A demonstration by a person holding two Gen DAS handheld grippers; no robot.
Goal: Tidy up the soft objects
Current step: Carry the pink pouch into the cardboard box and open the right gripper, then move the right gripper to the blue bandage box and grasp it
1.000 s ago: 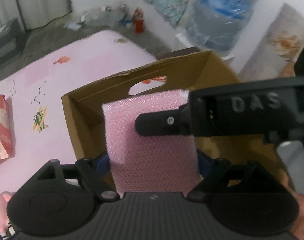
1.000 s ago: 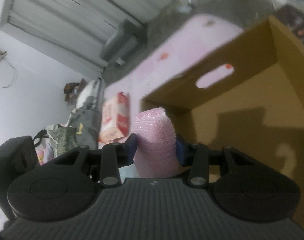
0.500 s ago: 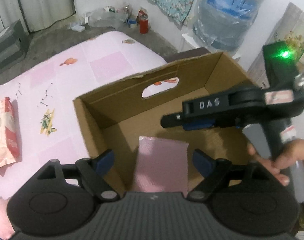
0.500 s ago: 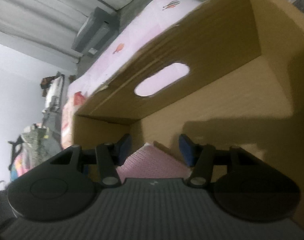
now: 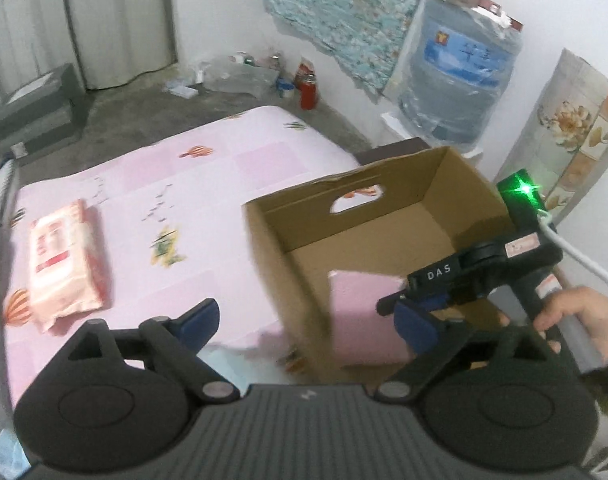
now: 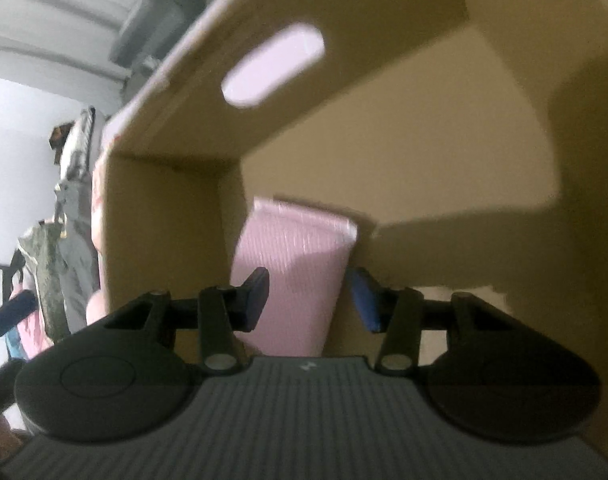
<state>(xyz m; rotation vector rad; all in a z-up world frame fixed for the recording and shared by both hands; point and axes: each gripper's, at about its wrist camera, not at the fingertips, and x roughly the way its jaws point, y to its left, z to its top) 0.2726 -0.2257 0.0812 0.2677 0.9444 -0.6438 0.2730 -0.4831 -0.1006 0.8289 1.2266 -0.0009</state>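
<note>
Two tools: ours.
Left tool [image 5: 304, 320]: jaws opening, empty, above the box [image 5: 464, 196].
Right tool [image 6: 308, 292]: jaws closing, pink foam sheet [image 6: 300, 248] between, untouched.

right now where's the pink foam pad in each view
Left wrist view: the pink foam pad lies on the floor of the cardboard box, lower right of centre, just beyond the right gripper.
Right wrist view: it sits low in the middle, in the box's near corner, between the right gripper's closing jaws.
Shared landmark: the oval handle hole in the box wall.
</note>
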